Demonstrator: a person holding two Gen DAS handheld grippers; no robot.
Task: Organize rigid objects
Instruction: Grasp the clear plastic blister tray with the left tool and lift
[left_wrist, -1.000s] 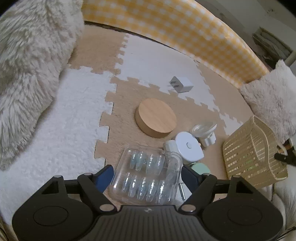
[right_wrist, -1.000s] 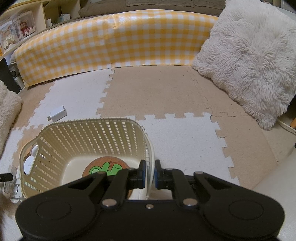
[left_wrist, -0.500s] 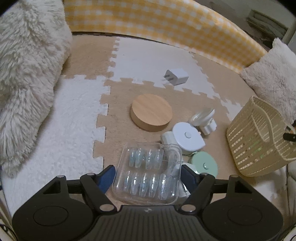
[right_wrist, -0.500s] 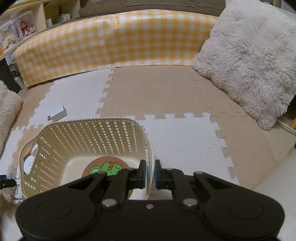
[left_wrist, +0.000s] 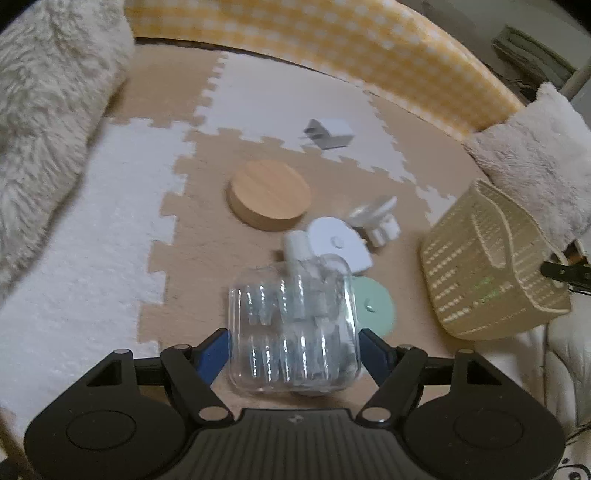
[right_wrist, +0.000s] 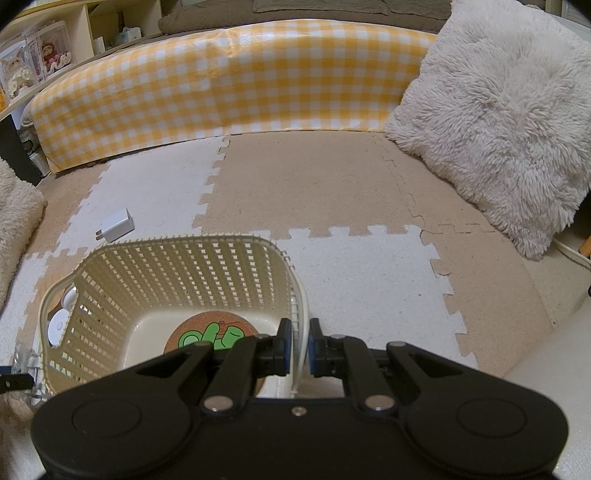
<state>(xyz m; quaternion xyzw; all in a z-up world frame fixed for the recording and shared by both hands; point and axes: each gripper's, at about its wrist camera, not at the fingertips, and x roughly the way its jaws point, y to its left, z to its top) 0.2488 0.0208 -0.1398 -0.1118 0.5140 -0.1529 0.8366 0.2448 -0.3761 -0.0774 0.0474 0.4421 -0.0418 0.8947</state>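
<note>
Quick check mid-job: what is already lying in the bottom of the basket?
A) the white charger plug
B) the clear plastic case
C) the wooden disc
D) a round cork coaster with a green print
D: the right wrist view shows the cork coaster on the basket floor, nothing else visible inside.

The right gripper (right_wrist: 298, 347) is clamped on the near right rim of the cream lattice basket (right_wrist: 177, 266), one finger inside and one outside the wall. A round cork coaster (right_wrist: 210, 332) with a green figure lies on the basket floor. A white charger (right_wrist: 116, 229) lies on the foam mat (right_wrist: 369, 280) beyond the basket, far left. A fluffy cushion (right_wrist: 495, 140) leans at the right.
</note>
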